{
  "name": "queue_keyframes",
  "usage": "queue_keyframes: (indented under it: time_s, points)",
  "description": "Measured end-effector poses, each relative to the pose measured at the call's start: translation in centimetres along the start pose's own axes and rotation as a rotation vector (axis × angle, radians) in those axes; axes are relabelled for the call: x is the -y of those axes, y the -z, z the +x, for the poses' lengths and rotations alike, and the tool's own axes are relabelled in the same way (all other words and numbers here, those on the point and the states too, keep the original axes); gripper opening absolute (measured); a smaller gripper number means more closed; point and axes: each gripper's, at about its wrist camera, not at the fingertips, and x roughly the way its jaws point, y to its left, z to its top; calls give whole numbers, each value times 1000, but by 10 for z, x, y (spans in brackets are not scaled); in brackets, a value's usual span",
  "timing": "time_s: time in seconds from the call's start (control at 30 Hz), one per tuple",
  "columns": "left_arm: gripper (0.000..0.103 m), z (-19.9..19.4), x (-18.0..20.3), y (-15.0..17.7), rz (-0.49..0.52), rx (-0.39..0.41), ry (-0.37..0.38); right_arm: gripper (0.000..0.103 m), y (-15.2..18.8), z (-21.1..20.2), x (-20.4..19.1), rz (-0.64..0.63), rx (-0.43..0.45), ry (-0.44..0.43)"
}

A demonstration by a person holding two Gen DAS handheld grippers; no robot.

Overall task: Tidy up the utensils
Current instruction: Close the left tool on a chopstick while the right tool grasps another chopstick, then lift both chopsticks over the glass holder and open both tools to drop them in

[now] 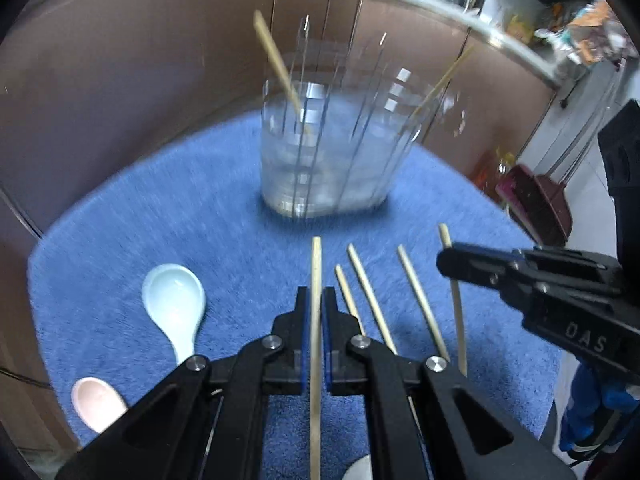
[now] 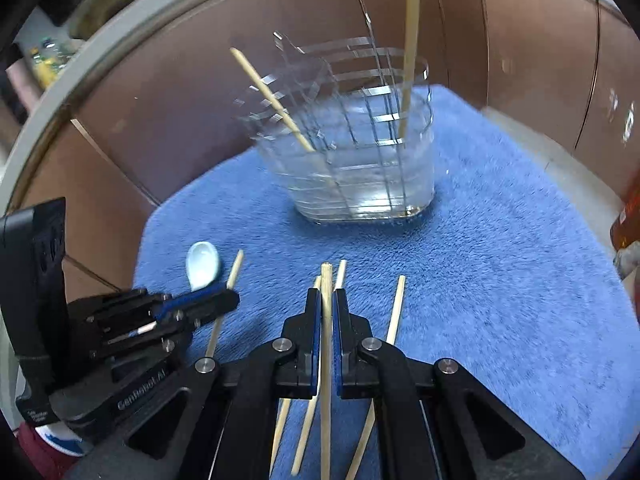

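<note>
Left hand-held gripper: we see its jaws drawn narrow around one pale wooden chopstick, which runs straight forward between the blue pads; its tip reaches past the fingertips.
Right hand-held gripper: we see it likewise narrowed on a second pale wooden chopstick, gripped lengthwise between the pads.
Loose chopsticks: three more pale wooden sticks lie on the fluffy blue mat, between the two grippers.
Clear ribbed plastic holder: it stands upright on the mat ahead of both grippers, well apart from them; we count two chopsticks leaning inside it.
Spoons: a pale blue ceramic spoon and a pink ceramic spoon lie on the mat left of the left gripper.
Tabletop: a pale edge shows beside the mat.
</note>
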Motion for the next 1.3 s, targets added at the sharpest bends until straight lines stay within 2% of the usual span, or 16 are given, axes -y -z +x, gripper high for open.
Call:
queue_keyframes:
  time_s: [0.2, 0.4, 0.57, 0.77, 0.9, 1.03, 1.17, 1.3]
  points:
    - [5, -65, 11, 14, 11, 187, -14, 6, 16, -57, -17, -46, 116, -3]
    - [5, -109, 17, 20, -20, 297, -14, 6, 30, -112, -35, -88, 219, -6]
    - [5, -141, 16, 7, -45, 398, -19, 6, 26, -143, -47, -109, 307, -17]
    - [5, -172, 11, -34, -94, 529, 13, 6, -8, -185, -61, -139, 446, -26]
    - [5, -177, 7, -72, -145, 608, 49, 6, -42, -193, -55, -141, 551, -38]
    - [5, -169, 0, -112, -199, 690, 51, 6, -85, -196, -50, -136, 677, -8]
    - [5, -141, -5, -145, -238, 757, 19, 5, -119, -181, -41, -117, 761, 18]
    - [5, -103, -6, -170, -254, 781, -27, 5, -141, -155, -30, -100, 804, 66]
